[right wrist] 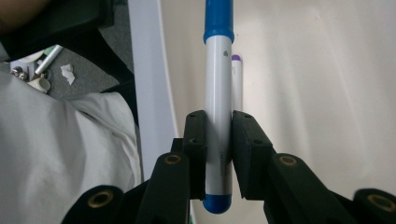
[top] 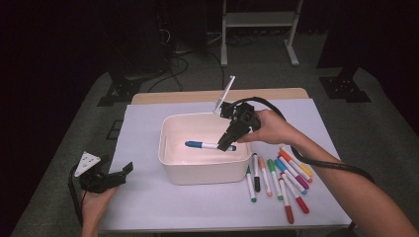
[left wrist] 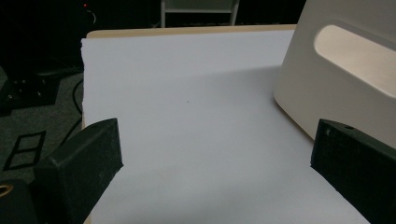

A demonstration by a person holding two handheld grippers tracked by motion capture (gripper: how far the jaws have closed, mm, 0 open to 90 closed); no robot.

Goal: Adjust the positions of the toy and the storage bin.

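- The right gripper (top: 228, 143) hangs over the white bin (top: 205, 170), tilted down into it, and its jaws are clamped tight on a blue-capped marker (top: 202, 144).
- In the right gripper view that blue-capped marker (right wrist: 218, 98) runs straight up between the two black pads, which press it on both sides, its blue end poking out below them.
- So the marker is inside the bin's opening, lying roughly level from left to right, and whether it touches the floor of the bin I can't tell.
- Just behind it in the right gripper view, a second marker with a purple tip (right wrist: 236, 84) lies in the bin.
- The left gripper (top: 116, 175) sits at the near left corner of the table, jaws spread wide with nothing between them.
- The left gripper view looks along the pale table cover (left wrist: 187, 116), with the bin's side wall (left wrist: 327, 88) off to the right.
- To the right of the bin, a row of loose markers (top: 279, 180) lies on the cover, caps in green, black, orange, red, purple and yellow.
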